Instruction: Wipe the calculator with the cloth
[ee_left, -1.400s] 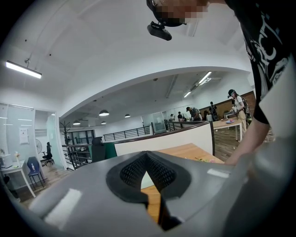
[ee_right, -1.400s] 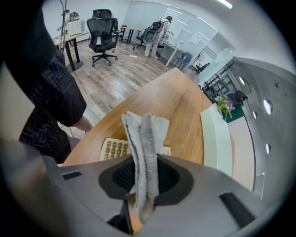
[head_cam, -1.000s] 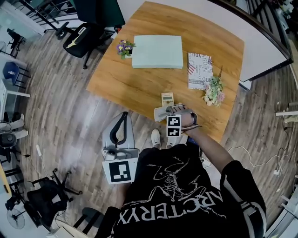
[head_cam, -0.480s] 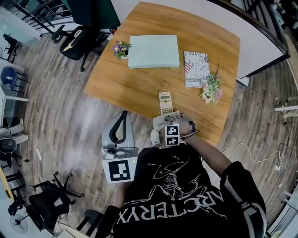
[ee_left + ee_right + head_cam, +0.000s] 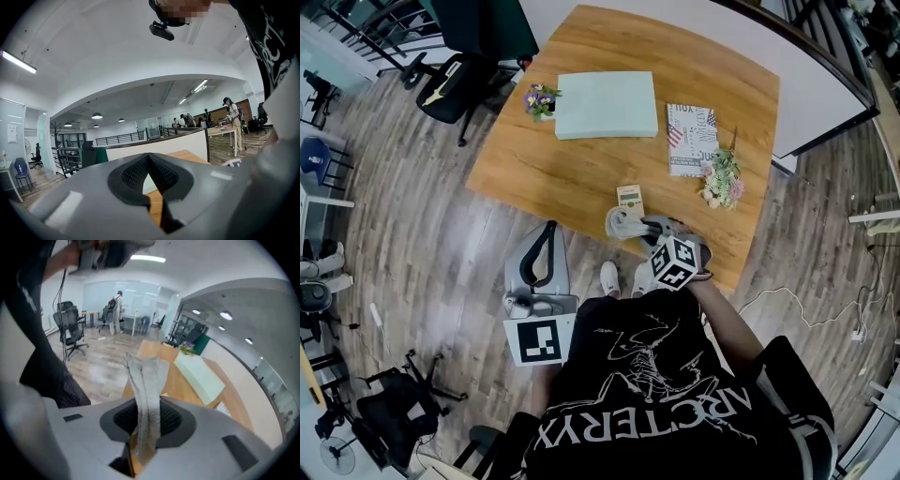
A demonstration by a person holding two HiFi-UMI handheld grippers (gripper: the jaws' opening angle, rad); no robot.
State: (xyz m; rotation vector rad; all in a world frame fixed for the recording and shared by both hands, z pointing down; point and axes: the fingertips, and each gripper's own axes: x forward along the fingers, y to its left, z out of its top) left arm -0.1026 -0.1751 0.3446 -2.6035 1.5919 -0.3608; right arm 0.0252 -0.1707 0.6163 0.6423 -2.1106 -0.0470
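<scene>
A small beige calculator [image 5: 630, 197] lies near the front edge of the wooden table [image 5: 581, 169]. A crumpled grey cloth [image 5: 622, 223] lies over its near end. My right gripper [image 5: 643, 226] is shut on the cloth, its marker cube tilted to the right. In the right gripper view the cloth [image 5: 145, 376] stands up as a folded strip between the closed jaws of that gripper [image 5: 147, 417]. My left gripper [image 5: 547, 242] hangs below the table edge, over the floor. In the left gripper view this gripper [image 5: 149, 158] is shut, with nothing in it.
A pale green box [image 5: 607, 104], a small pot of purple flowers [image 5: 540, 97], a printed booklet [image 5: 691, 139] and a flower bunch [image 5: 721, 180] sit farther back on the table. A black office chair [image 5: 455, 80] stands at the left. A white partition [image 5: 811, 89] borders the table's right side.
My right gripper has swung to the right and tilted. The cloth has slid forward over the calculator's near end, which showed at fuller length half a second ago. The left gripper has held still.
</scene>
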